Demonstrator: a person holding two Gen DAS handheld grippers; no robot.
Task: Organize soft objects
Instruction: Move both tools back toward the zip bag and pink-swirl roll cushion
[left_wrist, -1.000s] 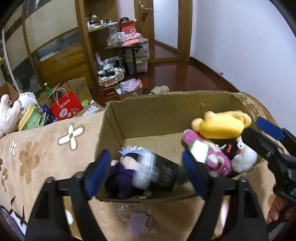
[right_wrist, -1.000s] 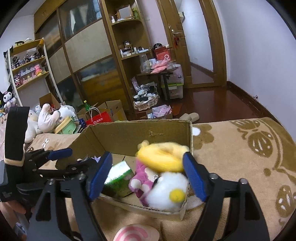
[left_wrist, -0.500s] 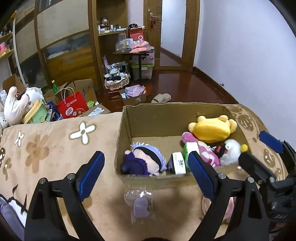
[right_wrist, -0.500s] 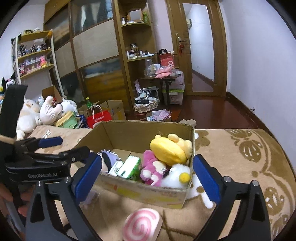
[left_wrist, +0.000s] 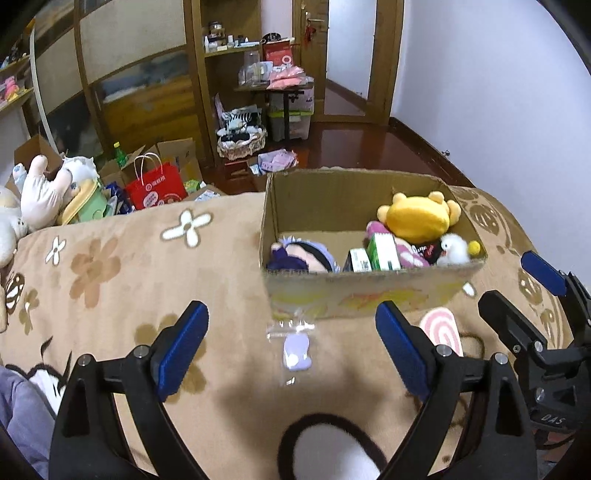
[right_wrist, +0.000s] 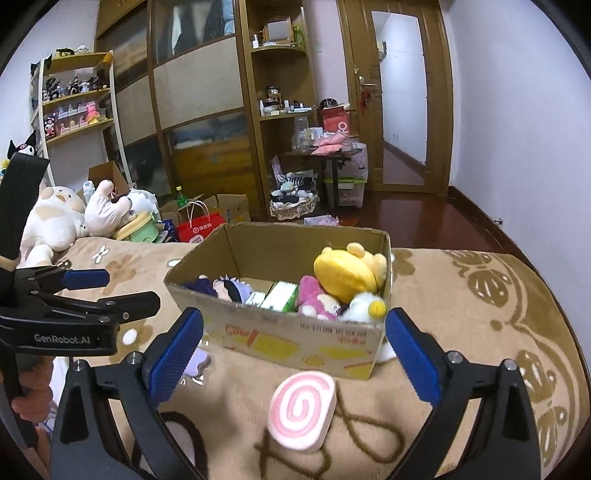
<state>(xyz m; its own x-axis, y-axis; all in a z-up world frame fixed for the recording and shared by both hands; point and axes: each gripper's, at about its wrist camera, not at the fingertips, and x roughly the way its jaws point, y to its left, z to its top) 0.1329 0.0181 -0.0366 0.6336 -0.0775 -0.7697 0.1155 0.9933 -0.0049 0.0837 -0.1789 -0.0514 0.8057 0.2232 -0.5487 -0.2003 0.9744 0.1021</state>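
A cardboard box (left_wrist: 369, 295) (right_wrist: 280, 339) stands on a tan patterned blanket (left_wrist: 129, 266). It holds a yellow plush (left_wrist: 417, 218) (right_wrist: 347, 269), a pink plush (right_wrist: 314, 299), a white duck plush (left_wrist: 456, 249) (right_wrist: 365, 306), a purple-haired doll (left_wrist: 303, 253) (right_wrist: 229, 288) and a green carton (left_wrist: 384, 251). In front of the box lie a purple item in a clear bag (left_wrist: 295, 350) and a pink swirl cushion (right_wrist: 301, 408) (left_wrist: 443, 328). My left gripper (left_wrist: 291, 347) is open above the bag. My right gripper (right_wrist: 295, 354) is open above the swirl cushion.
Large plush toys (right_wrist: 62, 218) and a red paper bag (left_wrist: 155, 188) sit beyond the blanket's far left edge. Shelves, boxes and a small table (left_wrist: 273, 88) stand on the wooden floor behind. A white wall is at the right.
Both grippers have pulled back from the box toward me. The doll that was between my left fingers now lies in the box. The bag and swirl cushion have come into view.
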